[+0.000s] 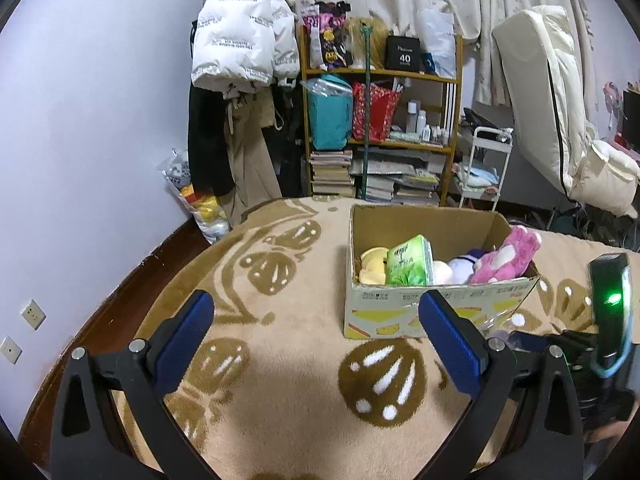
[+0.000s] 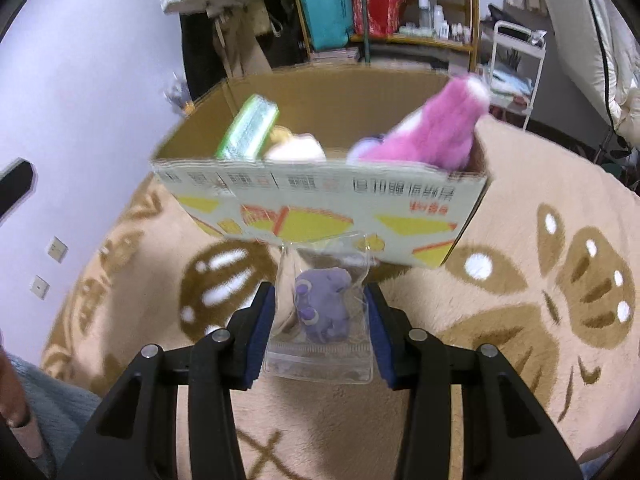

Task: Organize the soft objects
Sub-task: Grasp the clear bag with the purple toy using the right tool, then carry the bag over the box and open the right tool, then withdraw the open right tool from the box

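An open cardboard box [image 1: 384,316] stands on the beige patterned blanket [image 1: 280,400]. It holds a pink plush [image 1: 508,256], a green tissue pack [image 1: 412,262], a yellow plush [image 1: 372,266] and a white and purple plush [image 1: 460,266]. My left gripper [image 1: 316,312] is open and empty, in front of the box's left side. My right gripper [image 2: 320,300] is shut on a clear bag holding a small purple plush [image 2: 324,308], held just in front of the box [image 2: 320,204]. The pink plush [image 2: 432,128] leans at the box's right end.
A wooden shelf [image 1: 380,76] with bags, books and bottles stands behind. A white jacket [image 1: 240,28] hangs at the left, a white cart [image 1: 486,164] and folded mattress [image 1: 552,92] at the right. A bag of toys [image 1: 200,200] leans on the wall.
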The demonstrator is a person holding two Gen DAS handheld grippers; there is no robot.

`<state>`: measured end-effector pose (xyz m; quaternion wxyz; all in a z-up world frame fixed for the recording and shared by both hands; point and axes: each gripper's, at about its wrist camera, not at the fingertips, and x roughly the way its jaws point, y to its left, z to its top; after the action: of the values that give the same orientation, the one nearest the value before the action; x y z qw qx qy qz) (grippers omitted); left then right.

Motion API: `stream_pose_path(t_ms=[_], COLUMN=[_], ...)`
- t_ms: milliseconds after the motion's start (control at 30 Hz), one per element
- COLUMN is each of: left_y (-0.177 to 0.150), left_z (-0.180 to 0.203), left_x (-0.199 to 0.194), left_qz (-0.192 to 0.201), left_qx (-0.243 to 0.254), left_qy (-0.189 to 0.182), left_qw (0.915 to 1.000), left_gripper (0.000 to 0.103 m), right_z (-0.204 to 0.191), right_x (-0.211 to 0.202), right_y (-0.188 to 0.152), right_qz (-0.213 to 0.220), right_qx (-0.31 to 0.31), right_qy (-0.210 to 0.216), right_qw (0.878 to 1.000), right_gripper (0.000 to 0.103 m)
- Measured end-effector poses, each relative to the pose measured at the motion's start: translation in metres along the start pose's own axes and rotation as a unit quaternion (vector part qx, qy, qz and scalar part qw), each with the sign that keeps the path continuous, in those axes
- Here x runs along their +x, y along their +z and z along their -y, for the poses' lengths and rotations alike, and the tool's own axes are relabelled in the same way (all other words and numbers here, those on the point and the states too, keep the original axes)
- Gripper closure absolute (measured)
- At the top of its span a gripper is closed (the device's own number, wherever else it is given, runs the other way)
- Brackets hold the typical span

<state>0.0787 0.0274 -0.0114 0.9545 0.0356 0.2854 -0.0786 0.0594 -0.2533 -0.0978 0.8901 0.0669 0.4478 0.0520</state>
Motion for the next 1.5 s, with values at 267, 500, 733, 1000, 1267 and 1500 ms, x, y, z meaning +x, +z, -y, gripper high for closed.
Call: stream_pose_path(t_ms=[267, 500, 733, 1000, 1267, 1500], left_y=[0.002, 0.002, 0.003, 0.002, 0.0, 0.0], left_z=[0.003, 0.006, 0.007, 0.013, 0.017, 0.015], left_x=[-0.006, -0.006, -0.002, 0.003, 0.002, -0.008], left_qz=[0.018, 0.018, 0.016, 0.018, 0.024, 0.04], left_qx=[0.004, 0.006, 0.01, 0.023, 0.031, 0.023], left_qy=[0.007, 0.008, 0.01, 0.013, 0.02, 0.025], left_qw=[0.9998, 0.9998, 0.9998, 0.9995, 0.999, 0.9986], left_gripper=[0.002, 0.002, 0.002, 0.002, 0.002, 0.002], right_z=[-0.014, -0.03, -0.033, -0.018, -0.015, -0.015], right_x=[-0.036, -0.03, -0.002, 0.03, 0.018, -0.016], right_y=[0.022, 0.055, 0.084, 0.084, 0.079, 0.065], right_qz=[0.092, 0.15, 0.16, 0.125, 0.136, 0.158], right_qx=[0.003, -0.026, -0.075, -0.071, -0.07, -0.075], right_qy=[0.033, 0.028, -0.006, -0.01, -0.001, -0.01], right_qw=[0.995, 0.988, 0.984, 0.99, 0.988, 0.985], right_gripper=[0.055, 0.055, 0.054, 0.053, 0.039, 0.016])
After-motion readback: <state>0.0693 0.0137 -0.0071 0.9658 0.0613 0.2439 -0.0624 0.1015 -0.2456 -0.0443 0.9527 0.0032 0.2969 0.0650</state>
